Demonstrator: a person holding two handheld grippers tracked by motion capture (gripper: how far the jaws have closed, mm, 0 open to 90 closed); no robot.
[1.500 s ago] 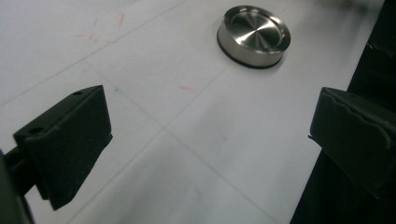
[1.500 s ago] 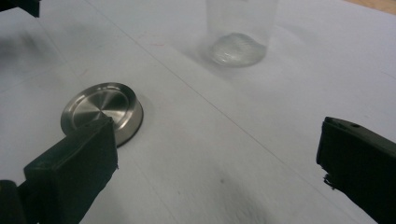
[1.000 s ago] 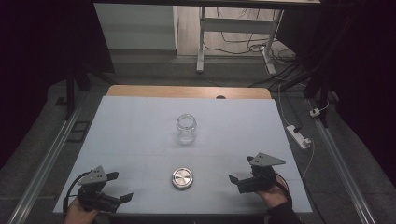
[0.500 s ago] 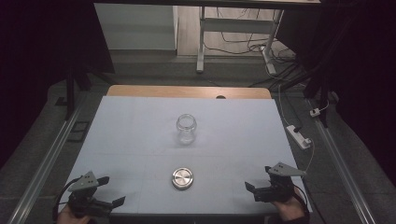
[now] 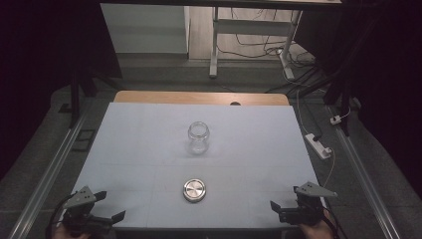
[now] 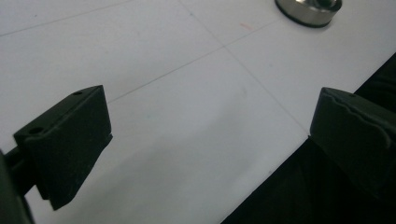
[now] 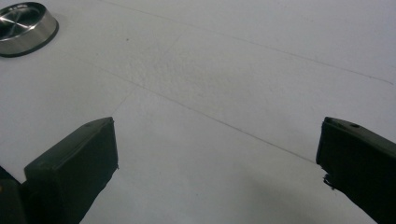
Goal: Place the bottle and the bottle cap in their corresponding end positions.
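Standing at the near edge: the person's two hands, mostly cut off by the frame bottom in the high view, each hold a black two-jaw tool low at a near corner of the table.
Left gripper (image 5: pixel 110 206): black, with a grey three-cornered plate on top, at the near left corner; its jaws stand wide apart with nothing between them, clear in the left gripper view (image 6: pixel 208 135), where one jaw hangs past the table edge over darkness.
Right gripper (image 5: pixel 275 207): same build, at the near right corner; its jaws are likewise spread wide and empty, bare sheet between them in the right gripper view (image 7: pixel 217 158).
Round brushed-metal lid (image 5: pixel 194 190): lies flat near the front edge, roughly midway between the two tools, touching neither; a dark rim shows around its base in the left gripper view (image 6: pixel 308 9), where the frame top cuts it off.
Small clear glass jar (image 5: pixel 198 138): upright and open-mouthed at the table's middle, well apart from the lid and both tools.
White sheet covering the wooden table (image 5: pixel 149 149): faint fold lines cross it.
Writing: no label or brand is legible on lid or jar.
Hard to make out: the surroundings are dark; cables lie on the floor beyond.
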